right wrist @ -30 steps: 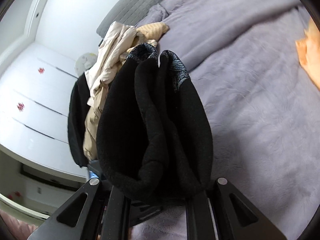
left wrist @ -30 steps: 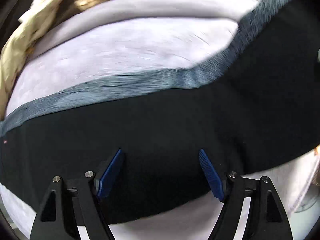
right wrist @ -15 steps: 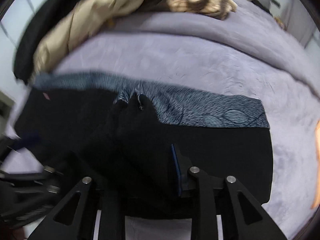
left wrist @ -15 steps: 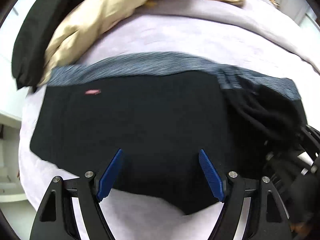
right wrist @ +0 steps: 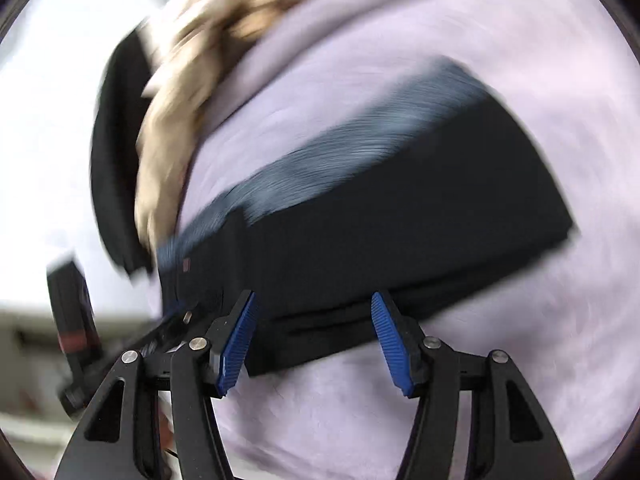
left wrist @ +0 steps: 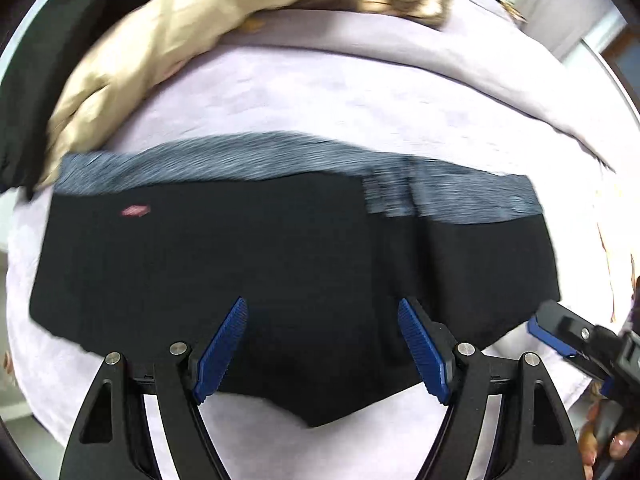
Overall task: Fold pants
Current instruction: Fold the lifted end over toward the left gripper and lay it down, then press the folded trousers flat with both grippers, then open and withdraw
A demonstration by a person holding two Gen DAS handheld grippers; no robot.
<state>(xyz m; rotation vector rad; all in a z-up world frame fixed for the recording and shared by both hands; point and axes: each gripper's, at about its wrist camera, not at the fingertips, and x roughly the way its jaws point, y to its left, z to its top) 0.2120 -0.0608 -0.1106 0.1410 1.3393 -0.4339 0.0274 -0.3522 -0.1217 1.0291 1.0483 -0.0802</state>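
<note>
A second ago our right gripper [right wrist: 312, 340] carried a bunched fold of the black pants [left wrist: 296, 272] up in the air; now that fold lies laid over the rest of the garment and the gripper has pulled back toward the near edge. Its jaws are opening, with nothing pressed between the pads, though the pants' near hem sits just beyond the fingertips. Our left gripper [left wrist: 322, 344] has swung across to hover over the middle of the cloth, spread apart and holding nothing.

The pants rest flat on the lilac bedspread [left wrist: 360, 100] as a wide dark rectangle, the grey patterned waistband [left wrist: 248, 156] along the far edge and a small pink label [left wrist: 135, 211] near the left end. We judge the fold was dropped there so the layers stack evenly, and that the left gripper stands over the middle ready to press or to take the next fold.

Beyond the waistband lies a heap of beige clothing [left wrist: 168, 40] with a dark garment [right wrist: 116, 152] beside it, near the left end of the pants. It touches the waistband's corner or comes close; the blur leaves this unsure. The bedspread in front is free for another fold.
</note>
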